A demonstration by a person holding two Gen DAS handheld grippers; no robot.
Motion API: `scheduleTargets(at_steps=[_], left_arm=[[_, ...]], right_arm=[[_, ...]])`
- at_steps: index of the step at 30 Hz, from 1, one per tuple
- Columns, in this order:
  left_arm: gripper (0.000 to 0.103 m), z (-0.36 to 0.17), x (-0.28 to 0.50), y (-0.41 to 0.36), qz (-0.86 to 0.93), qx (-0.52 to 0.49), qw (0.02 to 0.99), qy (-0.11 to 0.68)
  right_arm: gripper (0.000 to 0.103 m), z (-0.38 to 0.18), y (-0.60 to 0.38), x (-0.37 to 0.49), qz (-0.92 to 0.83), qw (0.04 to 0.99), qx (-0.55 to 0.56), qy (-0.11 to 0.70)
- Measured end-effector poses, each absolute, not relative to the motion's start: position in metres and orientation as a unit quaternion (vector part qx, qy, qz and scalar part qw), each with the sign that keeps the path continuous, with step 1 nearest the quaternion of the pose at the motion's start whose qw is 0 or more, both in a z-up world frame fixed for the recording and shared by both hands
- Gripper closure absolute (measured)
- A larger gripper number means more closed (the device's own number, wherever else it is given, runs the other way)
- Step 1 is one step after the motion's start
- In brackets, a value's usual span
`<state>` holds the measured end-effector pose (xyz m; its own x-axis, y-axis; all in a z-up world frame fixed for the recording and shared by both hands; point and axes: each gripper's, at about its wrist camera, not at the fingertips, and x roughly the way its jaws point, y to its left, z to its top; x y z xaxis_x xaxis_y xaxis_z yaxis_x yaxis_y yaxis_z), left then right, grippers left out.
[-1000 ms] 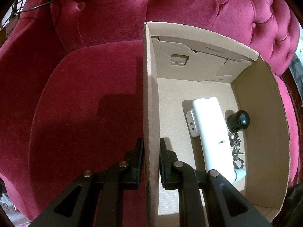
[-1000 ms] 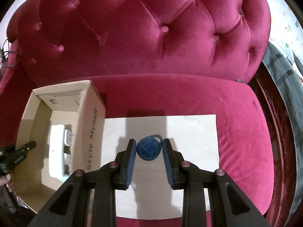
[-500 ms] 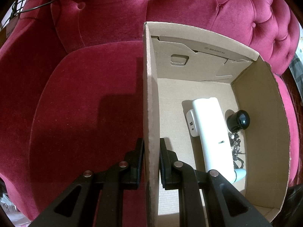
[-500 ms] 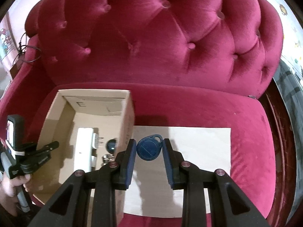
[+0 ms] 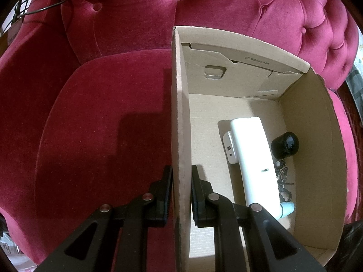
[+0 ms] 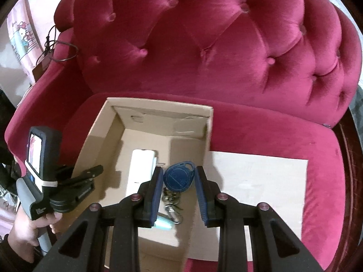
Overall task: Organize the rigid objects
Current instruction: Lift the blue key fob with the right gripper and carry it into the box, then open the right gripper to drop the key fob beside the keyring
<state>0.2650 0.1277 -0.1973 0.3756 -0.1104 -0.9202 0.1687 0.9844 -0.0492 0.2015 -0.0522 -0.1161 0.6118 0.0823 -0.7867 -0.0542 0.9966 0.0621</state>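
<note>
Over a crimson tufted velvet sofa (image 6: 226, 52), the right hand-held gripper (image 6: 179, 179) clamps a round blue plastic key fob (image 6: 179, 178) above the open brown cardboard box (image 5: 180, 136), whose wall the left hand-held gripper (image 5: 180, 195) pinches. Already inside: a long white plastic device (image 5: 254, 158), a black round cap (image 5: 284, 145) at its 3 o'clock, and keys (image 6: 171, 200). The pale sheet (image 6: 261, 181) lies bare; likely the fob alone remains.

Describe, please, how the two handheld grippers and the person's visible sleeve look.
The left gripper has black fingers with silver rivets, a grey handle and a small screen on top. The right gripper has black fingers with blue pads and reddish rivets. The sleeve is dark.
</note>
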Motion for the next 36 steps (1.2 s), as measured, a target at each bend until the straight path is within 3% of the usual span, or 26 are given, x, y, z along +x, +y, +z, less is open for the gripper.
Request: scheduleTargets(at_steps=[36], left_arm=[[0.087, -0.196, 0.265, 0.127, -0.084, 0.027, 0.829, 0.552]], right_arm=[[0.073, -0.197, 0.005, 0.23, 0.044, 0.87, 0.027, 0.491]])
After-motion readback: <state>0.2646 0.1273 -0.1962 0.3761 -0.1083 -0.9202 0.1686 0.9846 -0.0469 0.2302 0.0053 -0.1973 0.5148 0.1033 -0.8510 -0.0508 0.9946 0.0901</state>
